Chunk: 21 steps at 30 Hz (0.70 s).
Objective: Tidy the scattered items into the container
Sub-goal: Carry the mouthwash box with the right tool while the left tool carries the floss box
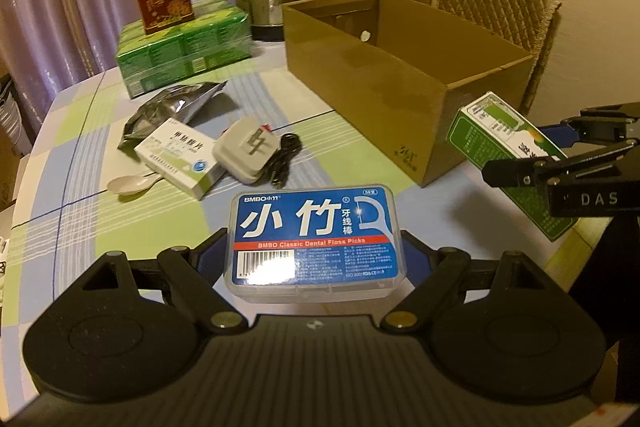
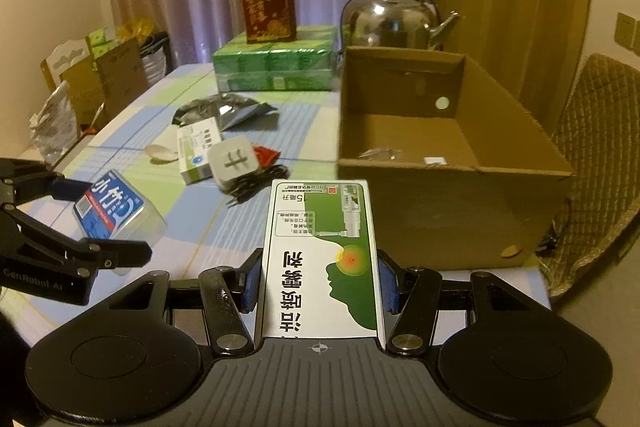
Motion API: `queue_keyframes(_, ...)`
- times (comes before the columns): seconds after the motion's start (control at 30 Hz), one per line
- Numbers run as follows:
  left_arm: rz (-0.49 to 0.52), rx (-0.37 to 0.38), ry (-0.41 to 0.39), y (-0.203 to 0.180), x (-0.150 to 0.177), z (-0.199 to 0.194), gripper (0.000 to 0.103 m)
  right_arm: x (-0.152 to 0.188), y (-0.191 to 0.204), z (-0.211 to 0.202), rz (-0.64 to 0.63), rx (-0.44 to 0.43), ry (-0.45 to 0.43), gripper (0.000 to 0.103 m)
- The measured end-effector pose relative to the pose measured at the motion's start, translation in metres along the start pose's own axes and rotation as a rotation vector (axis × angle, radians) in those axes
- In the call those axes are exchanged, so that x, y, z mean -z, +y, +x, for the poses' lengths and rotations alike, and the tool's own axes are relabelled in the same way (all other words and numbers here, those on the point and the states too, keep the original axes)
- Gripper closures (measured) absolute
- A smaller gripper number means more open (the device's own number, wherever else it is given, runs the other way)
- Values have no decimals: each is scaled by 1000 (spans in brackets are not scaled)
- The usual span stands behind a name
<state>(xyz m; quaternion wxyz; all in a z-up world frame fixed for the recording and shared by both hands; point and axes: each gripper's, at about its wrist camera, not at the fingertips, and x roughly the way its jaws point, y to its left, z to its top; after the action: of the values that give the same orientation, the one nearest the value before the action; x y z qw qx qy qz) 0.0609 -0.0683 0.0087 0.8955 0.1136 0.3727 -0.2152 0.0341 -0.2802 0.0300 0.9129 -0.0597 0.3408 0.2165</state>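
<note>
Cardboard container: open brown box on the checked surface, ahead and slightly right of both my grippers; a few small bits already lie on its floor.
Left fingers: my left gripper is clamped on the clear plastic floss-pick case with blue label, held flat, clear of the surface.
Right fingers: my right gripper is closed on the green-and-white spray carton, long axis pointing forward toward the box's near wall.
Key relation: right hand sits nearer the box; I judge its carton must rise over the near wall first.
Remaining: white medicine box, grey square charger, black cable, silver foil pouch, white spoon.
</note>
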Motion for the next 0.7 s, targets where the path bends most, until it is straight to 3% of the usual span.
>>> queue_keyframes(0.3,60,73,-33,-27,-32,6,20,-26,-42,-22,18,65,-60,50)
queue_keyframes(0.7,202,135,-112,-70,-119,36,20,-89,-105,-3,36,93,-96,50)
